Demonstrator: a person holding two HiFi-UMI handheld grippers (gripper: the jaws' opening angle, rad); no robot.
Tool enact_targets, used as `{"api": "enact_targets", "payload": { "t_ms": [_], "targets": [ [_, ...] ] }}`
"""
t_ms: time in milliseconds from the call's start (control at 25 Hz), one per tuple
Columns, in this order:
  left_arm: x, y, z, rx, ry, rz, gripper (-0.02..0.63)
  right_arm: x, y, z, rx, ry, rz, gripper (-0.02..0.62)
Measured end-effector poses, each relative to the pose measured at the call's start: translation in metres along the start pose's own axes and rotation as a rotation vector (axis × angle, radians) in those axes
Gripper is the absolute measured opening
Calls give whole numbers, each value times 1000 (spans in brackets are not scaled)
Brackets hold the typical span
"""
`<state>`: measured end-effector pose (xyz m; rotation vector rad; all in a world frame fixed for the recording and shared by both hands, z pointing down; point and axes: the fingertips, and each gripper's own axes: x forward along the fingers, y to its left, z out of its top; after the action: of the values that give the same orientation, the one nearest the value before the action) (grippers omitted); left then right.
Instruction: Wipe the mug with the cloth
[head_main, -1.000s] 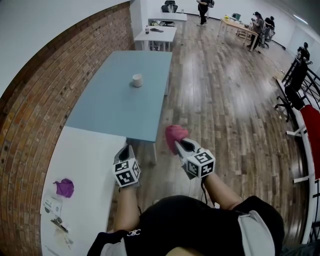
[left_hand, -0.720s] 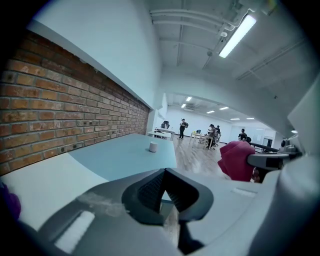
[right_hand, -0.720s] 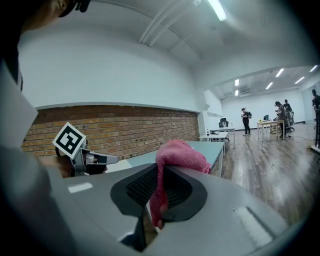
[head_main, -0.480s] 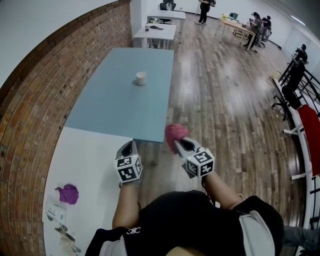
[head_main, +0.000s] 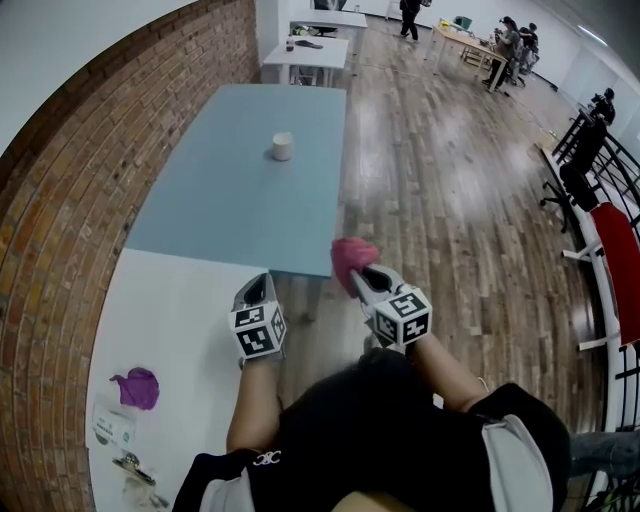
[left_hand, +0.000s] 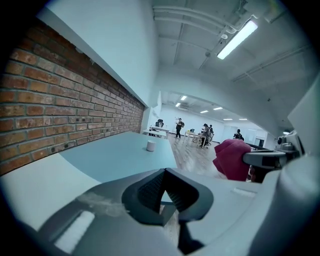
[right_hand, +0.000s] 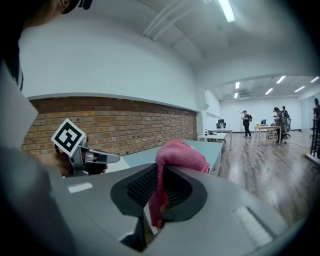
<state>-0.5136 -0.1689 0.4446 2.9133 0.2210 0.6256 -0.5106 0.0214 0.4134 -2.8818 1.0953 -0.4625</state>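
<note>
A small white mug (head_main: 283, 146) stands far off on the pale blue table (head_main: 230, 210); it is also small in the left gripper view, mug (left_hand: 150, 145). My right gripper (head_main: 362, 278) is shut on a pink cloth (head_main: 350, 258), bunched above the jaws (right_hand: 176, 152), over the floor near the blue table's near right corner. My left gripper (head_main: 258, 289) is shut with nothing in it, above the gap between the white table and the blue table. Both grippers are well short of the mug.
A white table (head_main: 165, 340) at the near left carries a purple cloth (head_main: 136, 387) and small items. More white tables (head_main: 306, 50) and several people stand far back. A red chair (head_main: 618, 250) and black office chair (head_main: 562, 180) are at right. Brick wall (head_main: 70, 180) runs along the left.
The view has advanced toward the blue table; the mug and table sit a little closer. Both grippers keep their poses, the right still gripping the pink cloth.
</note>
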Motion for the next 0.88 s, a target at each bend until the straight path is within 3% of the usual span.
{"api": "enact_targets", "payload": {
  "t_ms": [480,680,880],
  "targets": [
    [61,5,13,21,-1,48,8,54,-50,1,-35,-8,59,37],
    [117,-9,36,44,1,84,8,90,-108,14,-8,-16,103,37],
    [197,-23,59,6,22,139,8,135,-190,31,16,6,141,37]
  ]
}}
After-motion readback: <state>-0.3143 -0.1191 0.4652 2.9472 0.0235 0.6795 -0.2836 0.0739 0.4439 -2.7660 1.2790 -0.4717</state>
